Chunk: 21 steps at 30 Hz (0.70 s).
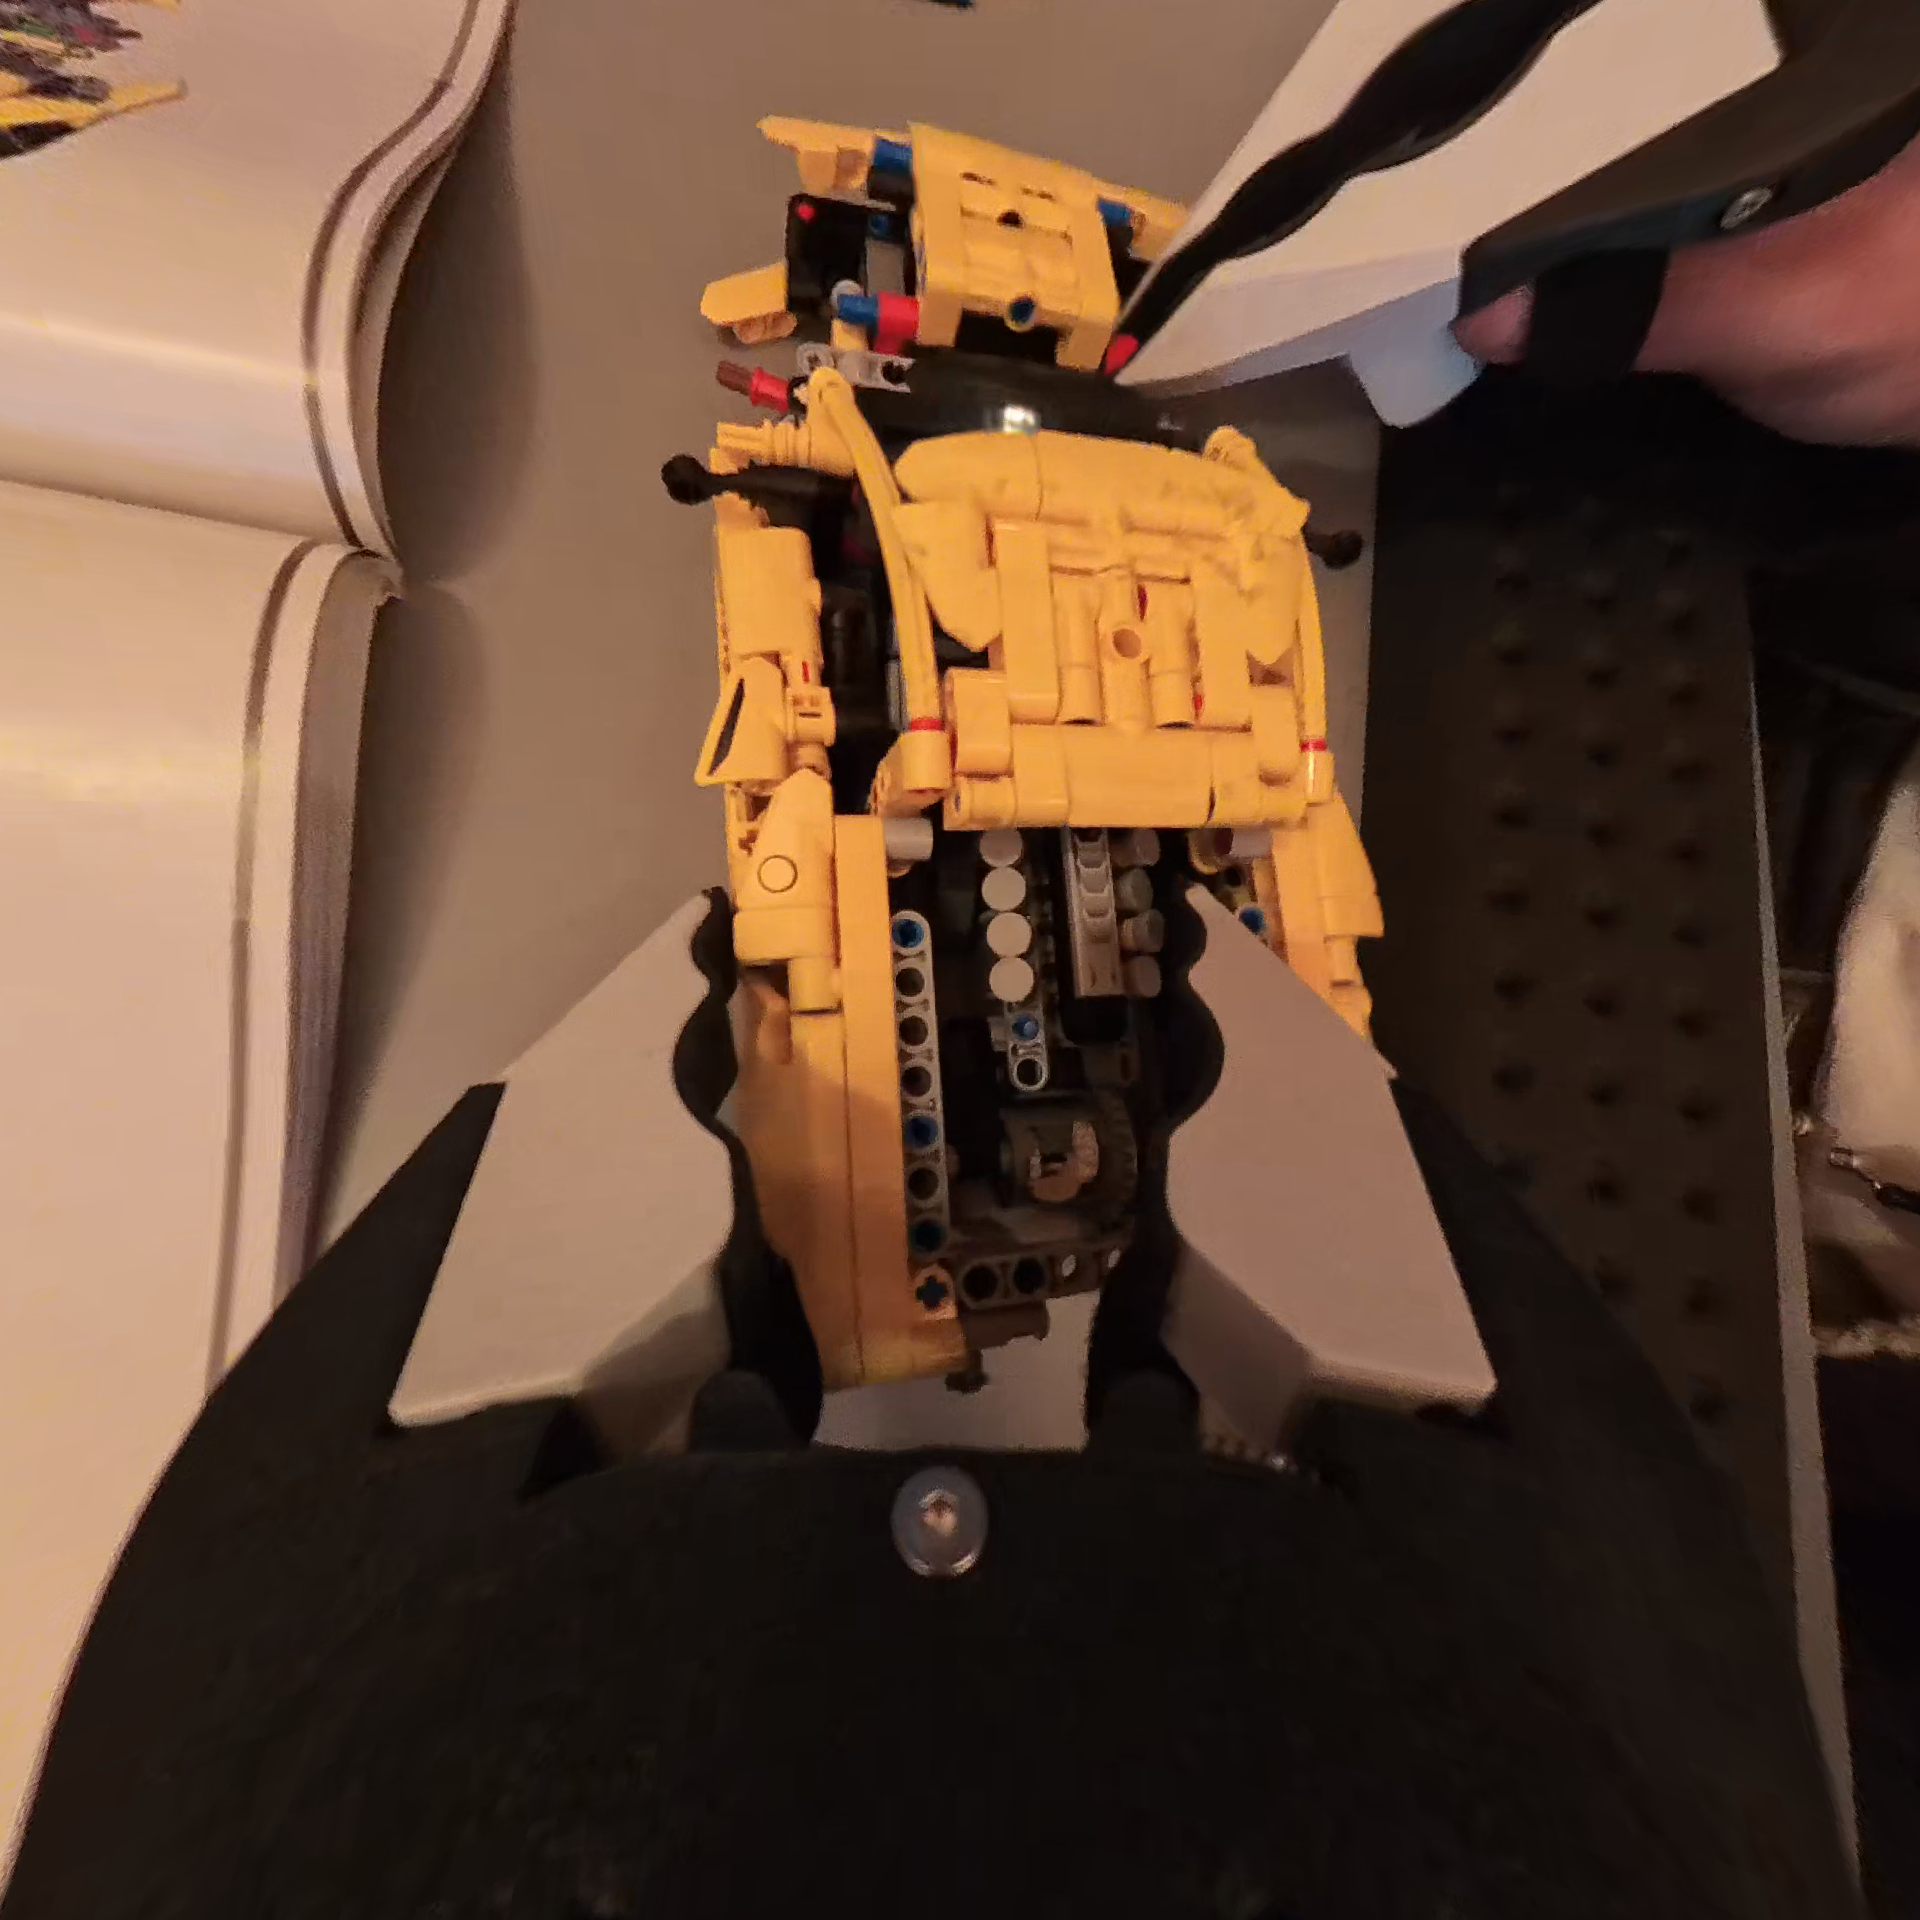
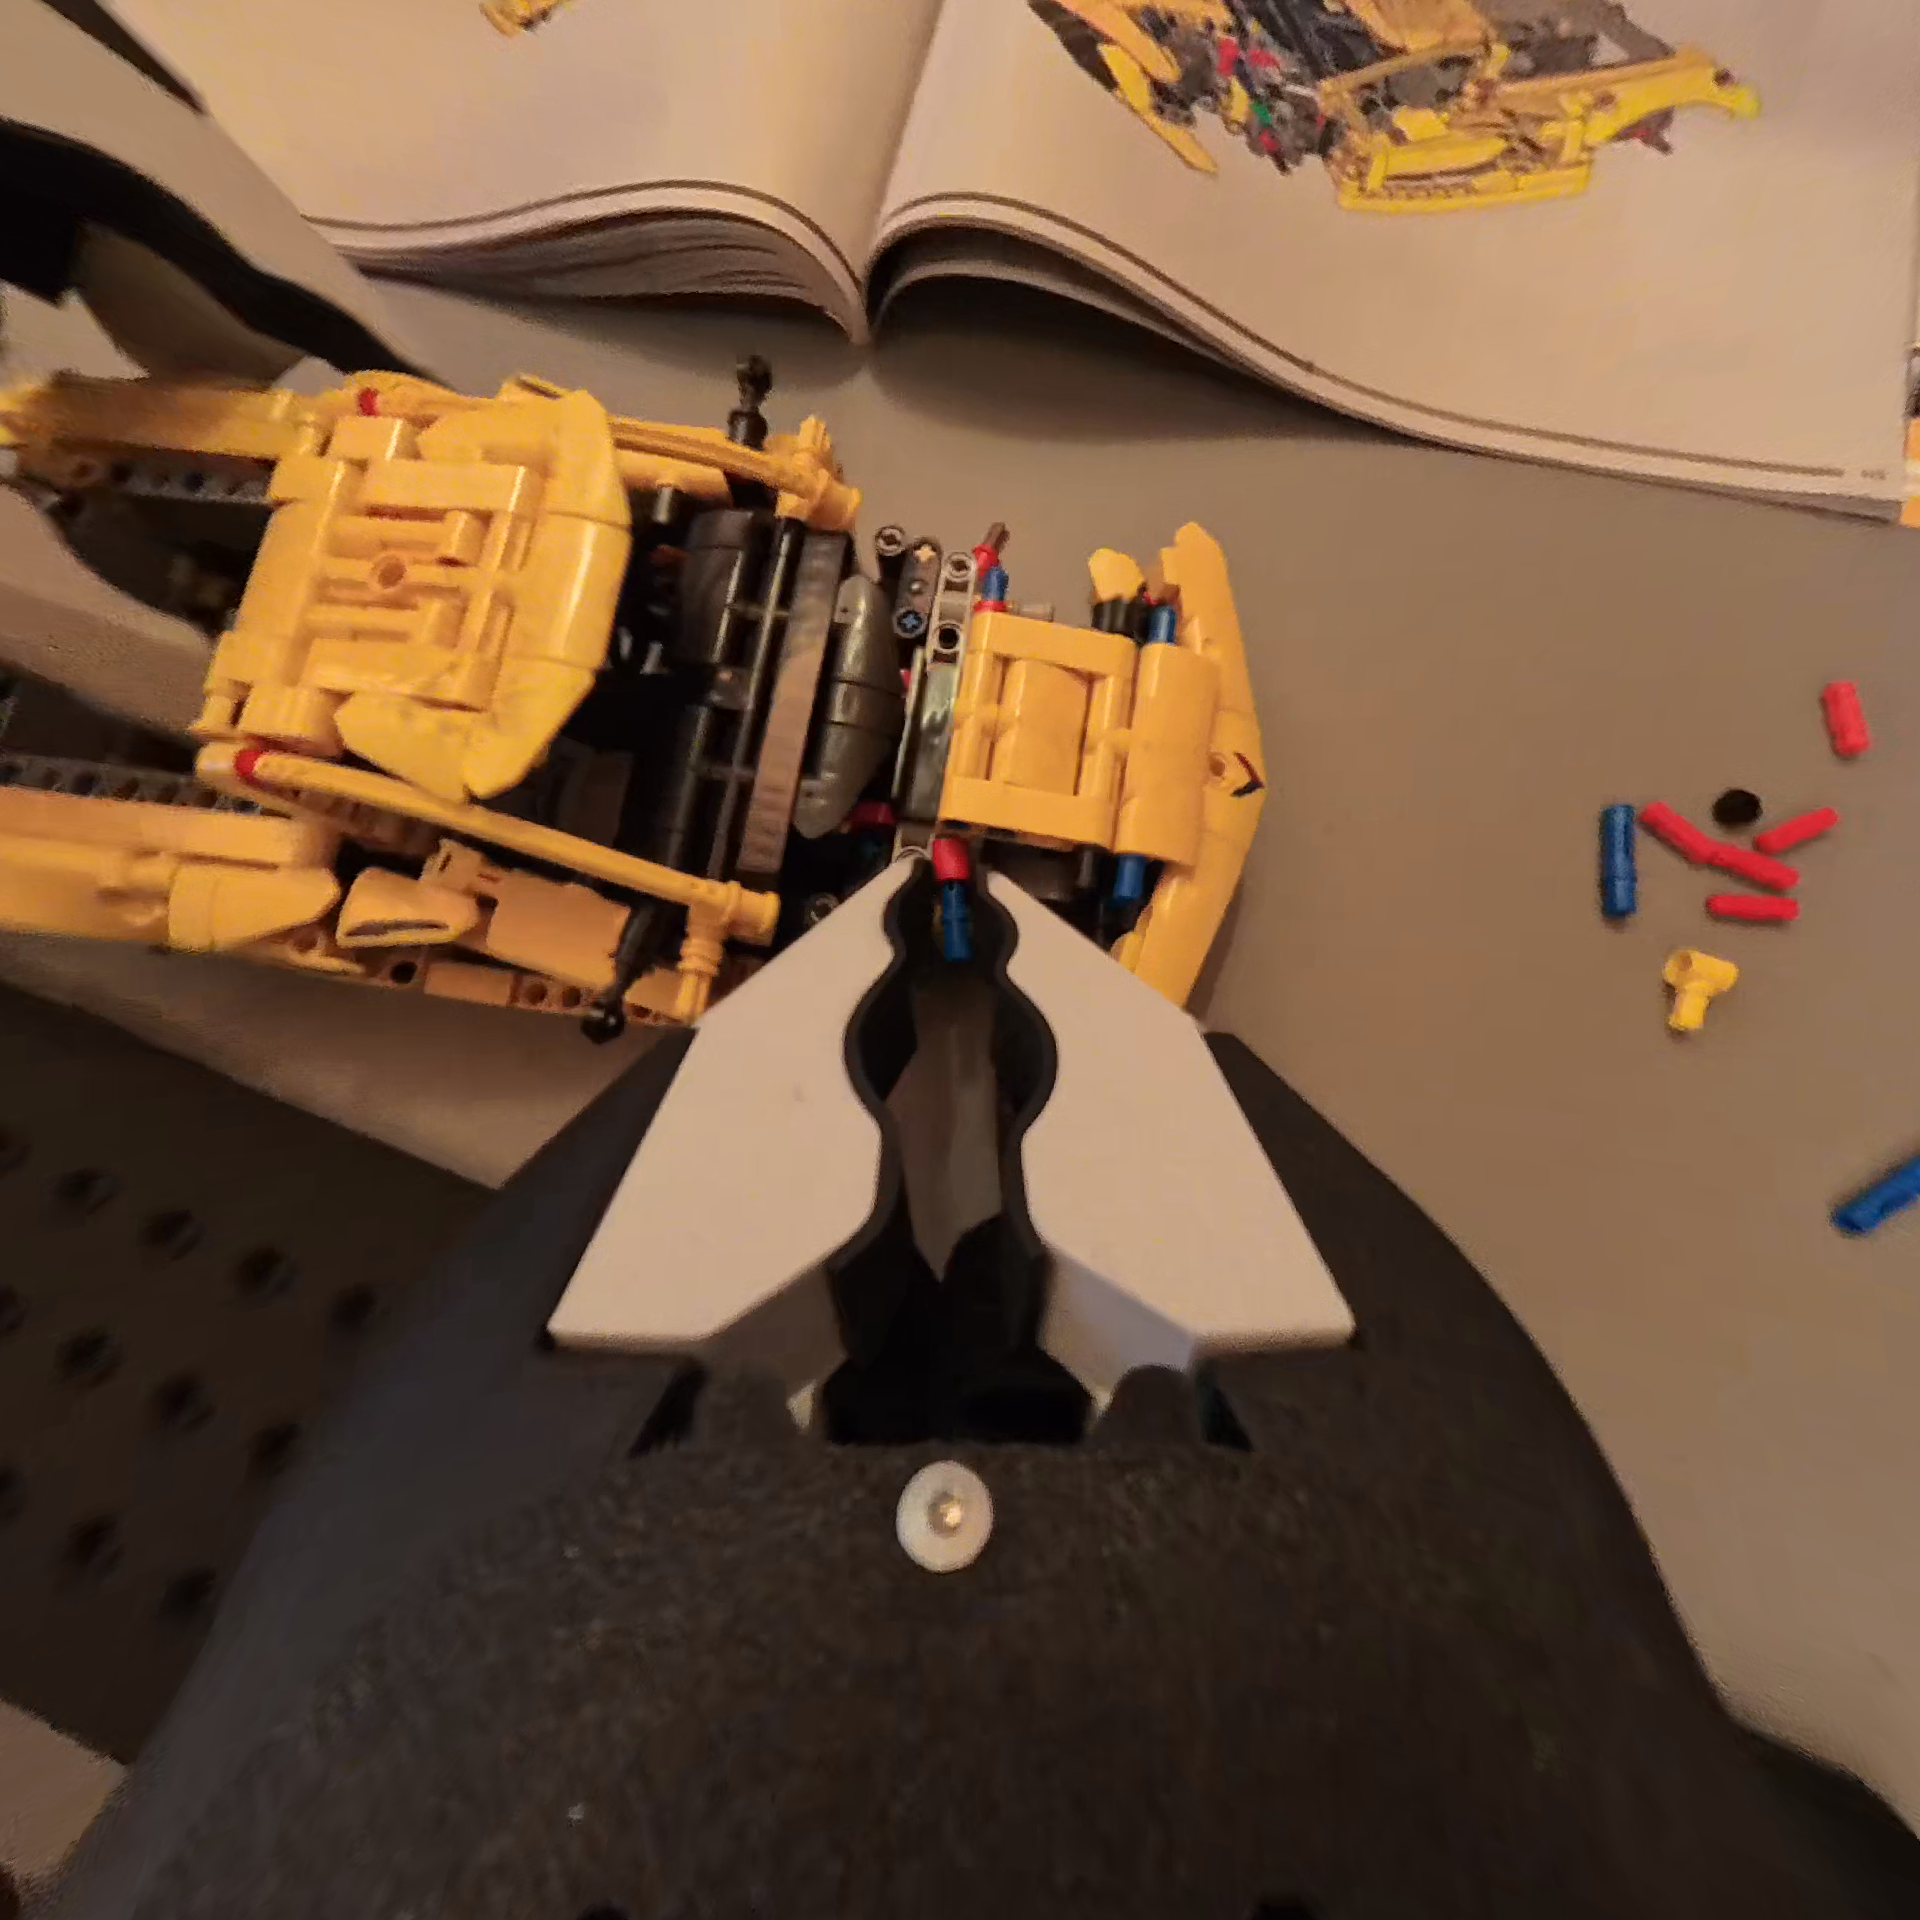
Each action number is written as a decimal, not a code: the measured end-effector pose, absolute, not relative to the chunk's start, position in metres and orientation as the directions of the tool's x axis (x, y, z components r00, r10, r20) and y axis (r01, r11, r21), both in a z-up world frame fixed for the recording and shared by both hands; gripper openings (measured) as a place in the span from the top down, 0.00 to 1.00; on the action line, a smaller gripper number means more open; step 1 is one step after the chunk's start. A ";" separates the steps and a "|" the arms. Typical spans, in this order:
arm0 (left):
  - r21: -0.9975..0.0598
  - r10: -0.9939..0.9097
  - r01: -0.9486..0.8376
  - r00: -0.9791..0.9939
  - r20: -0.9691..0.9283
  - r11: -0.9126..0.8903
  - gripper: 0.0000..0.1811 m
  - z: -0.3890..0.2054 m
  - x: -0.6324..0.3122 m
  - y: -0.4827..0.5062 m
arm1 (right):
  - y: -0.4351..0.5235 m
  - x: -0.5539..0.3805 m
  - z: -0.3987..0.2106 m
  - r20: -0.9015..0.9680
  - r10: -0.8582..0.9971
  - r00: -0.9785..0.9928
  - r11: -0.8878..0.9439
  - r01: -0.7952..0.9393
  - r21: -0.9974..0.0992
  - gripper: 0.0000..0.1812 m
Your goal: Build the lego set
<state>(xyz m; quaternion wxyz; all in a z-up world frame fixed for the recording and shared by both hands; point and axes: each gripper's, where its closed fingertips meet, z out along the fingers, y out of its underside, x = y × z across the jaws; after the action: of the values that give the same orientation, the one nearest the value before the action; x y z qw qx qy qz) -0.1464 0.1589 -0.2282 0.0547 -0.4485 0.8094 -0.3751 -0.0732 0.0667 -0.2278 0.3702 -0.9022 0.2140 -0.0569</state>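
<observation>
A yellow lego car [image 1: 1039, 665], partly built, is laid on the grey desk [image 2: 1455, 727], its rear end gripped between the fingers of the left claw [image 1: 945, 1039], whose jaws are spread to the width of the body and pressed against both flanks. At the car's front section, a blue pin [image 2: 956, 914] is pinched in the nearly closed tips of the right claw [image 2: 951, 894], just beside a red pin on the model. No brand name can be read on the bricks; a small dark chevron mark is seen on the yellow nose. An open instruction booklet [image 2: 1351, 343] is spread on the desk beyond the car, a printed picture of the yellow model shown on its page. Loose red pins [image 2: 1745, 852], a blue pin, a black one and a small yellow connector [image 2: 1696, 985] are scattered to the right, well apart from the car. A dark perforated board [image 1: 1579, 831] borders the desk. A hand [image 1: 1766, 332] is seen wrapped round the right claw's handle in the left wrist view
</observation>
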 end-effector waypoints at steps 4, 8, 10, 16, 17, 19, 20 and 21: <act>-0.653 -0.799 -0.699 -0.553 0.237 0.290 0.54 -0.228 -0.150 0.149 | 0.063 -0.067 -0.228 0.019 -0.500 0.866 -0.641 -0.354 -0.681 0.97; -0.670 -0.816 -0.697 -0.528 0.236 0.257 0.55 -0.227 -0.149 0.149 | 0.064 -0.068 -0.227 -0.031 -0.519 0.855 -0.617 -0.399 -0.679 0.97; -0.675 -0.812 -0.691 -0.533 0.236 0.258 0.55 -0.226 -0.149 0.149 | 0.061 -0.068 -0.226 -0.050 -0.479 0.877 -0.635 -0.385 -0.670 0.97; -0.695 -0.791 -0.679 -0.550 0.268 0.237 0.56 -0.225 -0.150 0.149 | 0.051 -0.061 -0.175 0.310 0.029 0.950 -0.575 0.270 -0.773 0.82; -0.697 -0.789 -0.678 -0.551 0.273 0.232 0.56 -0.224 -0.150 0.149 | 0.049 -0.066 -0.176 0.362 0.153 0.920 -0.550 0.383 -0.742 0.83; -0.701 -0.786 -0.674 -0.554 0.273 0.233 0.56 -0.224 -0.150 0.149 | 0.047 -0.068 -0.190 0.385 0.375 0.843 -0.511 0.534 -0.673 0.80; -0.701 -0.786 -0.675 -0.555 0.274 0.232 0.56 -0.224 -0.150 0.149 | 0.045 -0.069 -0.203 0.297 0.479 0.826 -0.549 0.546 -0.633 0.65; -0.701 -0.785 -0.674 -0.555 0.275 0.231 0.56 -0.224 -0.150 0.149 | 0.043 -0.070 -0.211 0.192 0.562 0.805 -0.585 0.551 -0.595 0.52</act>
<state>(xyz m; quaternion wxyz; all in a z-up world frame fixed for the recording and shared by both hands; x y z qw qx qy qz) -0.1497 0.1493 -0.2242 0.0677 -0.4668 0.7816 -0.4081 -0.0699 0.0433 -0.2111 0.3315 -0.8902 -0.3125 0.0084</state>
